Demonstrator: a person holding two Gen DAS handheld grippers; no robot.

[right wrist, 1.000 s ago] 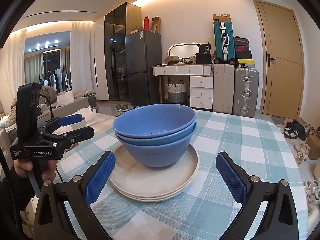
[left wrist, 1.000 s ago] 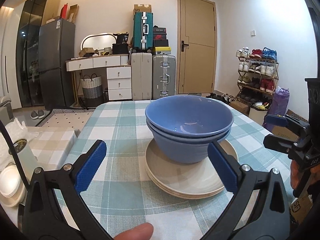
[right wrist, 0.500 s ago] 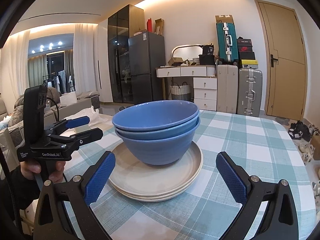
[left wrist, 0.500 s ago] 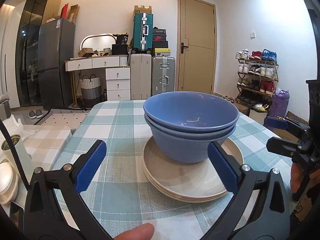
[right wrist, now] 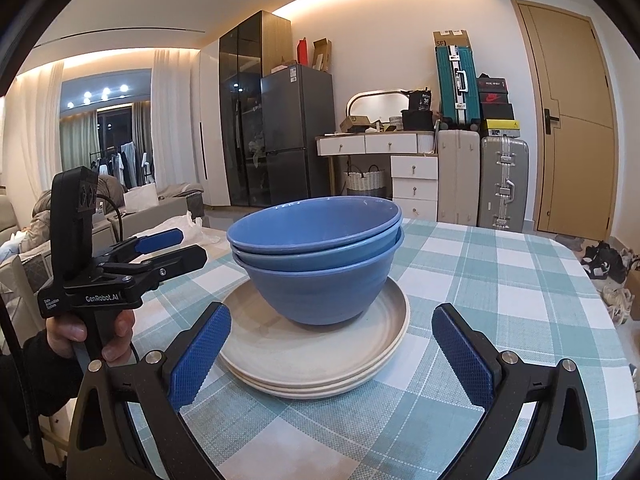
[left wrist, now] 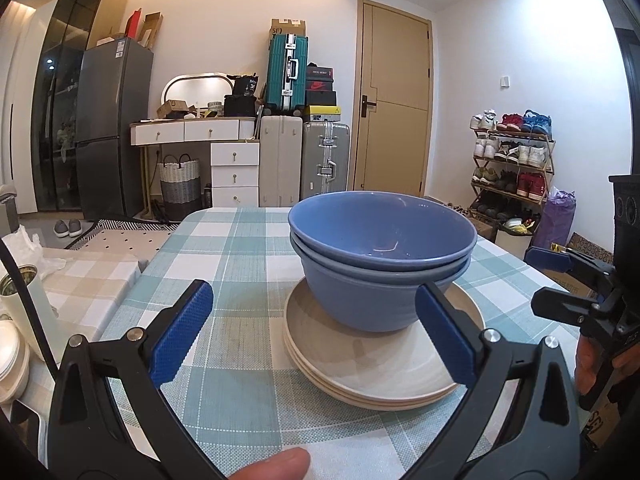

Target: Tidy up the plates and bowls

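Nested blue bowls (left wrist: 380,276) (right wrist: 320,272) stand upright on a stack of beige plates (left wrist: 384,368) (right wrist: 312,360) on the checked table. My left gripper (left wrist: 314,336) is open and empty, just short of the stack on its left side. My right gripper (right wrist: 332,350) is open and empty, just short of the stack from the other side. Each gripper also shows in the other's view, the right one (left wrist: 560,280) and the left one (right wrist: 168,248).
The table (left wrist: 240,264) has a teal and white checked cloth. A thermos (left wrist: 24,312) and white containers (left wrist: 12,360) stand off its left edge. Suitcases (left wrist: 288,76), a dresser, a fridge, a door and a shoe rack (left wrist: 512,160) line the room behind.
Both grippers have dropped lower and drawn a little closer to the stack, which now looks larger. The bowls and plates have not moved. Both grippers stay open.
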